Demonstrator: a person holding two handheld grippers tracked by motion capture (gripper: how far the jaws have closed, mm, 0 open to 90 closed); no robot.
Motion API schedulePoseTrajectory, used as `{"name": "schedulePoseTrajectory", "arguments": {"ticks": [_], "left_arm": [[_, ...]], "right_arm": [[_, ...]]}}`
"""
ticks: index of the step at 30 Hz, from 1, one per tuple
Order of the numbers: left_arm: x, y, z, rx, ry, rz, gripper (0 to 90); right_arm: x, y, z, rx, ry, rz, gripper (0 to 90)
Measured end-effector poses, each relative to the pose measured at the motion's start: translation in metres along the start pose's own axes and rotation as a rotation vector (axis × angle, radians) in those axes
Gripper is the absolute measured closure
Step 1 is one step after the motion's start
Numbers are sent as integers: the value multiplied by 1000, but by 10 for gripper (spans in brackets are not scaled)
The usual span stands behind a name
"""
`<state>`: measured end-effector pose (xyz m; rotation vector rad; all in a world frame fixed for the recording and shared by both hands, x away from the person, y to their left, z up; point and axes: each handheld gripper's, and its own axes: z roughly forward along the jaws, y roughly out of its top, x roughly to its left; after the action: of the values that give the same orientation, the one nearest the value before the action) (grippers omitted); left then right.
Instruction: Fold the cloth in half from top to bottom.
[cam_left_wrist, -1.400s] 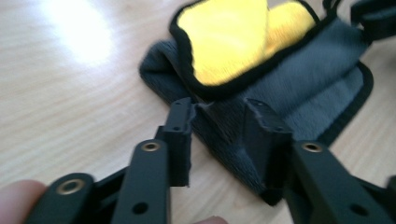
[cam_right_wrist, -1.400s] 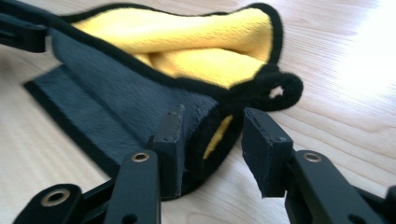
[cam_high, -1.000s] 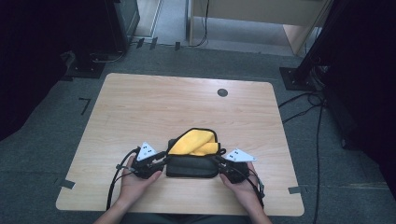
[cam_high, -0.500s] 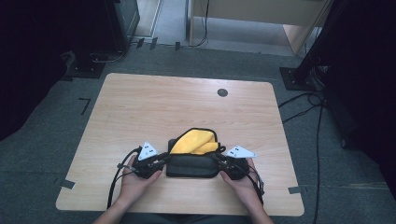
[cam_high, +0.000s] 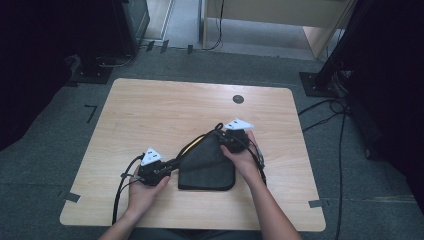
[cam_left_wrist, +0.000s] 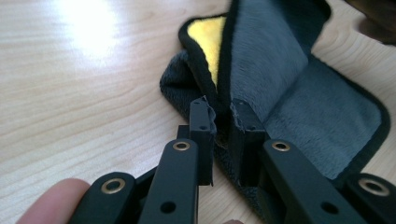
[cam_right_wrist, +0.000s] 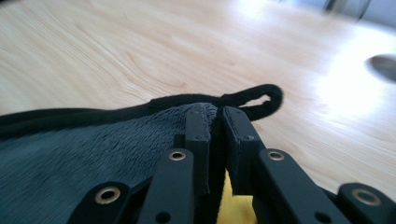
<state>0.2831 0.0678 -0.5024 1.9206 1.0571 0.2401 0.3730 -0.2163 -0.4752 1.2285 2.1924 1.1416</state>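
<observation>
A cloth (cam_high: 206, 162), dark grey on one face and yellow on the other with black trim, lies folded on the wooden table (cam_high: 150, 115), grey face up. My left gripper (cam_high: 172, 163) is shut on its near-left edge; in the left gripper view the trim sits between the jaws of that gripper (cam_left_wrist: 222, 115), and a yellow patch (cam_left_wrist: 208, 37) peeks out behind. My right gripper (cam_high: 221, 135) is shut on the far corner. In the right gripper view the gripper (cam_right_wrist: 217, 114) pinches the cloth (cam_right_wrist: 93, 144) just beside its black hanging loop (cam_right_wrist: 258, 97).
A round dark grommet hole (cam_high: 238, 99) sits near the table's far edge. Black cables trail from both grippers over the front of the table. Dark equipment stands and cables (cam_high: 330, 107) lie on the grey floor around the table.
The right gripper has carried its corner away from the person toward the table's middle, turning the grey face over the yellow. The left gripper has shifted slightly left, still holding.
</observation>
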Motion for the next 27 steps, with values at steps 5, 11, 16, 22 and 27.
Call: {"name": "schedulePoseTrajectory", "arguments": {"ticks": [5, 11, 16, 22, 27], "left_arm": [[5, -4, 2, 18, 2, -14, 814], [8, -6, 2, 28, 3, -19, 809], [7, -3, 1, 20, 9, -20, 814], [15, 16, 9, 7, 41, -16, 830], [22, 64, 26, -12, 121, 50, 843]], "right_arm": [[-3, 7, 41, 137, 9, 5, 533], [-9, 3, 50, 242, -16, 69, 431], [0, 4, 48, 261, 40, -44, 693], [4, 12, 47, 230, -34, -122, 841], [-15, 31, 32, 96, -136, -30, 839]]}}
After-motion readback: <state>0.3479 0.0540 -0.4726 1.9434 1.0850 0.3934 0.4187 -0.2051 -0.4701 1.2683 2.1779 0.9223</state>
